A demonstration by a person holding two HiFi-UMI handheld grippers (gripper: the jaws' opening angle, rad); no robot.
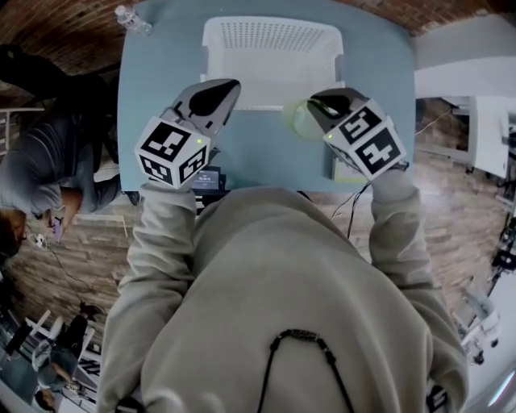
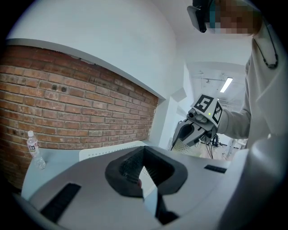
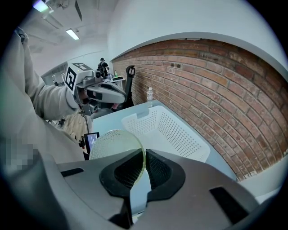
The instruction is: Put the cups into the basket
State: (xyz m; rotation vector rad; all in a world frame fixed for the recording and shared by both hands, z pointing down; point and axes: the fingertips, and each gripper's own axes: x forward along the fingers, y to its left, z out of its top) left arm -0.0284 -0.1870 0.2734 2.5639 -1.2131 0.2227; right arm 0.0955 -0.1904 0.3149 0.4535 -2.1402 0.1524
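The right gripper [image 3: 145, 152] pinches the rim of a translucent yellow-green plastic cup [image 3: 112, 143], held just beside the near edge of the white perforated plastic basket [image 1: 270, 24]. The left gripper [image 1: 226, 87] has its jaws together, empty.

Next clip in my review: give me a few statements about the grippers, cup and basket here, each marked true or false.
1. The right gripper pinches a translucent cup by its rim. True.
2. A cup already lies in the basket. False: no cup shows inside it.
3. A water bottle stands at the far left corner of the table. True.
4. The left gripper holds a second cup. False: its jaws are together with nothing between them.
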